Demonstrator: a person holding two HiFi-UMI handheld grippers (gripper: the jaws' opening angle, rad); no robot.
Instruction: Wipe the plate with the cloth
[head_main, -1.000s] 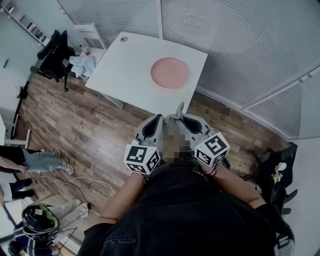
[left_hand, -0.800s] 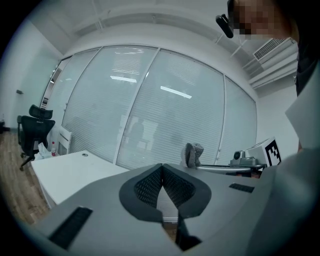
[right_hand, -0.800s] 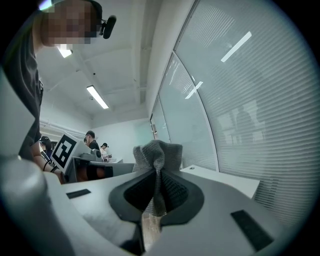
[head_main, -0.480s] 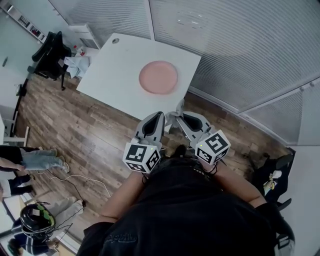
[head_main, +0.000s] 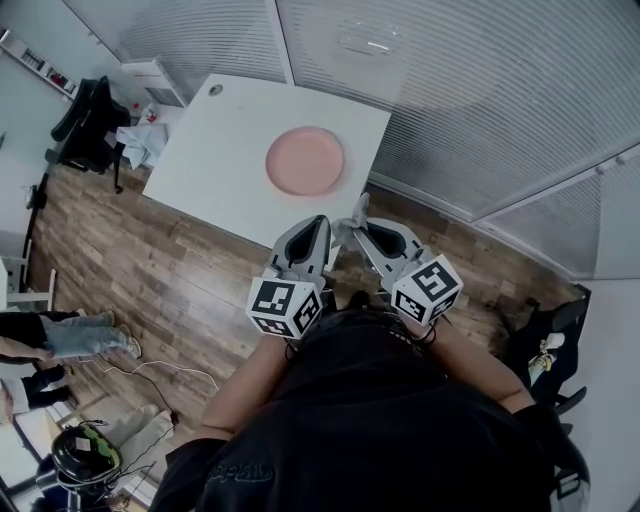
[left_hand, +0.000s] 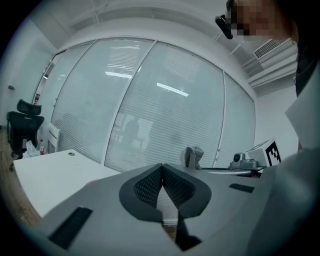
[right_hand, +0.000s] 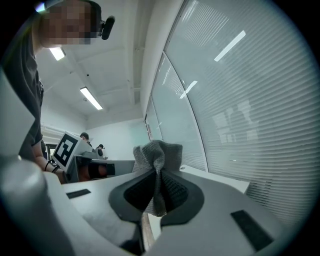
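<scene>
Plate (head_main: 305, 161) sat nearer than a second before. Right hand-held gripper (right_hand: 157, 175) pinched cloth (right_hand: 160, 150), clear only in its own view; left hand-held gripper (left_hand: 161, 171) closed, empty.

Office, by the look of it: a white table (head_main: 230, 150) on wood-plank floor (head_main: 150, 270), glass partition walls (head_main: 450, 90) with blinds just behind it, black swivel chair (head_main: 85, 125) off its left end, strip lights (right_hand: 91, 98) overhead
</scene>
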